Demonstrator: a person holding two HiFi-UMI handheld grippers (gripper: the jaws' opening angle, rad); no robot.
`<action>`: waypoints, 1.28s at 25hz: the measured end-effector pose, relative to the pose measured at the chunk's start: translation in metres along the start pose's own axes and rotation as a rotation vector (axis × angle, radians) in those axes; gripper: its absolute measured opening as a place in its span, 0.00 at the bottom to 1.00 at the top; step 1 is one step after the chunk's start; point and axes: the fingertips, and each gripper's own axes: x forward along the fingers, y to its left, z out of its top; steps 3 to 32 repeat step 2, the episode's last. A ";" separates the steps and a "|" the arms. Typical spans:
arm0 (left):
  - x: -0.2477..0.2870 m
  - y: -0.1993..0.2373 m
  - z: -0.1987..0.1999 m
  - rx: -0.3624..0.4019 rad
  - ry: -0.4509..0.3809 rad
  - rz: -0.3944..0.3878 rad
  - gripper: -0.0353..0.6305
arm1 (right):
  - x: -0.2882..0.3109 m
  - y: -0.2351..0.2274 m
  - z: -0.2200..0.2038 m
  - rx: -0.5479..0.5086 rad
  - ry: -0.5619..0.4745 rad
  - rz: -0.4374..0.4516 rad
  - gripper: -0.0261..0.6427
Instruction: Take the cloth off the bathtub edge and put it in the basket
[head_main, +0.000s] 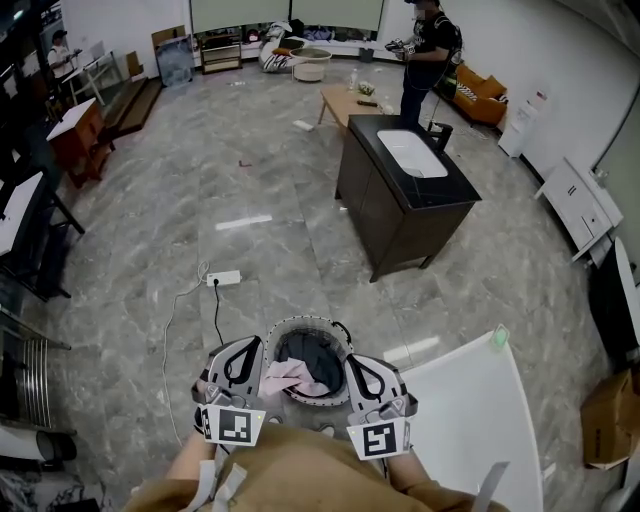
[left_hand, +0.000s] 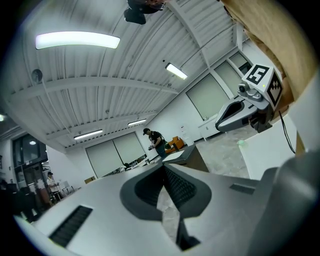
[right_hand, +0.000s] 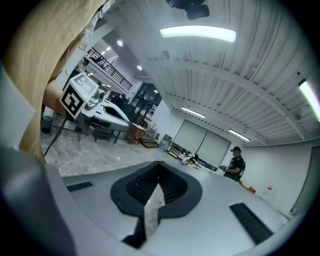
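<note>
Cloth (head_main: 289, 379) lies bunched inside the round basket (head_main: 311, 323)

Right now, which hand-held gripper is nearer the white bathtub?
Right. The right hand-held gripper is between the basket and the white bathtub; the left hand-held gripper is beyond the basket's far side.

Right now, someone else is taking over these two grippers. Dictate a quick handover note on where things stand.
Left gripper: jaws together, nothing in them, held near the body over the basket.
Right gripper: the same, shut and empty.
Pink cloth: lies inside the basket on some dark fabric, free of both grippers.
Bathtub edge: the part in view has no cloth on it.
Done: the cloth is in the basket.
Left: apparently nothing; perhaps check the tub edge beyond view.
</note>
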 end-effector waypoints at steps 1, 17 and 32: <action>-0.001 0.001 0.000 -0.001 0.002 0.002 0.06 | 0.001 0.000 0.002 -0.003 -0.001 0.001 0.04; -0.001 0.003 0.000 -0.001 0.004 0.004 0.06 | 0.002 0.000 0.004 -0.007 -0.002 0.001 0.04; -0.001 0.003 0.000 -0.001 0.004 0.004 0.06 | 0.002 0.000 0.004 -0.007 -0.002 0.001 0.04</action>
